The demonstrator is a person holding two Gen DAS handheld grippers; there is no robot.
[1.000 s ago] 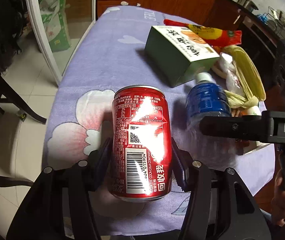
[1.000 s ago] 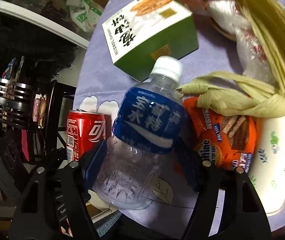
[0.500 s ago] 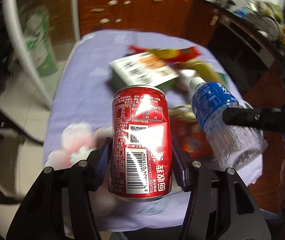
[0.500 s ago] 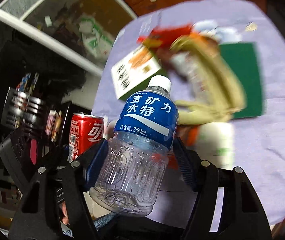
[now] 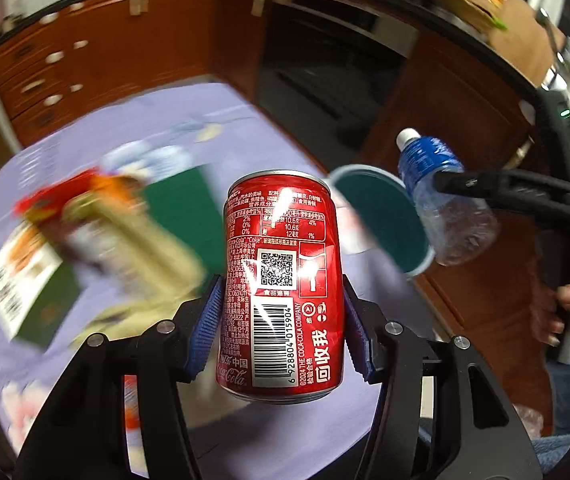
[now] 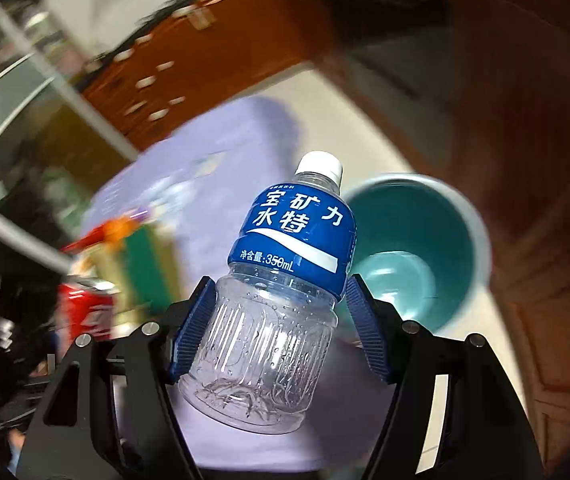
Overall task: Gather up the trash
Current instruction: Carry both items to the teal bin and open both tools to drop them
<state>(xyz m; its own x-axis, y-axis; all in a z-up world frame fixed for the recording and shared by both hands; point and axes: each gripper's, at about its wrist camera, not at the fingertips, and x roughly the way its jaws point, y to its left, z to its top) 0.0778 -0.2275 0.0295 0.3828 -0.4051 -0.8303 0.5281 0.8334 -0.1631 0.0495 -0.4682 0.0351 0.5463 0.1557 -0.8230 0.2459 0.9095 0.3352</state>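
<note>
My left gripper (image 5: 279,328) is shut on a red Coca-Cola can (image 5: 281,280) and holds it upright in the air above the purple tablecloth (image 5: 157,128). My right gripper (image 6: 281,328) is shut on an empty clear water bottle (image 6: 277,296) with a blue label and white cap; the bottle also shows in the left wrist view (image 5: 441,196). A teal bin (image 6: 417,252) with a pale rim stands on the floor just right of the table, beyond the bottle; it also shows in the left wrist view (image 5: 381,220). The can shows blurred at the left of the right wrist view (image 6: 89,308).
On the table lie a green and white carton (image 5: 25,284), corn husks (image 5: 137,240), a red wrapper (image 5: 57,196) and a green mat (image 5: 181,204), all blurred. Brown wooden cabinets (image 5: 105,52) stand behind and to the right. A hand (image 5: 569,312) holds the right gripper.
Both grippers have lifted their loads off the table and swung right. The teal bin has come into view beside the table. The table items have slid left in both views.
</note>
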